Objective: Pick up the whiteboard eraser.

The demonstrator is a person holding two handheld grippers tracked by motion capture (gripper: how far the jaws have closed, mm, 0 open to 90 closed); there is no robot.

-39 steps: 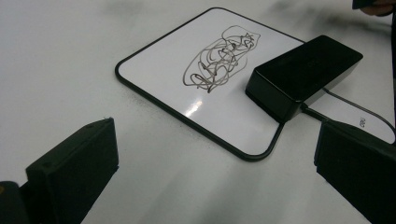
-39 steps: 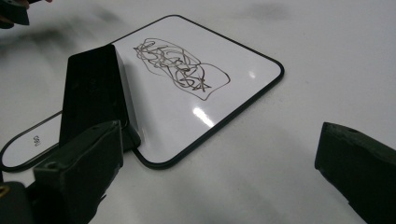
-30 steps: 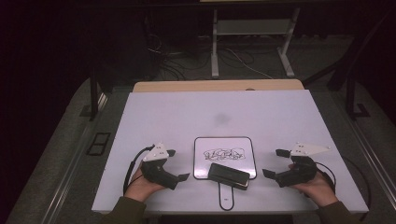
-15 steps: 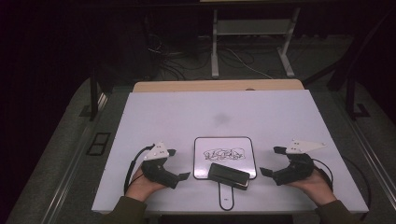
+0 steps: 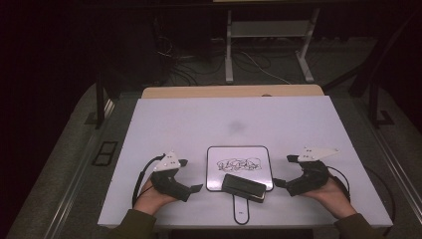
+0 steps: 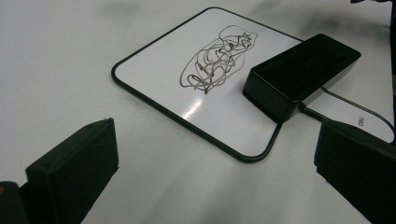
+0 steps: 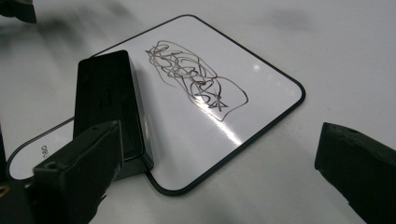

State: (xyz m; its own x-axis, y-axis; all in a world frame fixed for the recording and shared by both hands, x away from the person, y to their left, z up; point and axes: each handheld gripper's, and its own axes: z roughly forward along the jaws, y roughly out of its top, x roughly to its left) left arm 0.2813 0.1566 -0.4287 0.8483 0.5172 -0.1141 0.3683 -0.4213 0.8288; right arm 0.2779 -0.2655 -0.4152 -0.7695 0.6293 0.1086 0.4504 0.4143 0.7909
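A small white board [image 5: 219,172] with a black rim and a handle lies at the table's near edge, between my two grippers. A black scribble [image 5: 239,163] is drawn on it. A black eraser block [image 5: 243,186] rests on the board's near edge. My left gripper [image 5: 190,175] is open just left of the board with nothing in it. My right gripper [image 5: 283,171] is open just right of it, also holding nothing. In the left gripper view the board [image 6: 154,70], scribble [image 6: 215,60] and eraser [image 6: 303,70] lie ahead of the gripper [image 6: 217,135]. The right gripper [image 7: 222,135] faces the board [image 7: 261,88], scribble [image 7: 191,79] and eraser [image 7: 105,98].
The white tabletop [image 5: 174,124] spreads wide beyond the board, with a faint grey smudge [image 5: 236,127] at its middle. A wooden strip [image 5: 234,91] runs along the far edge. Cables and a metal frame [image 5: 229,50] stand on the dark floor behind.
My right gripper has shifted a little to the left, closer to the board. The left gripper, the board and the eraser have stayed put.
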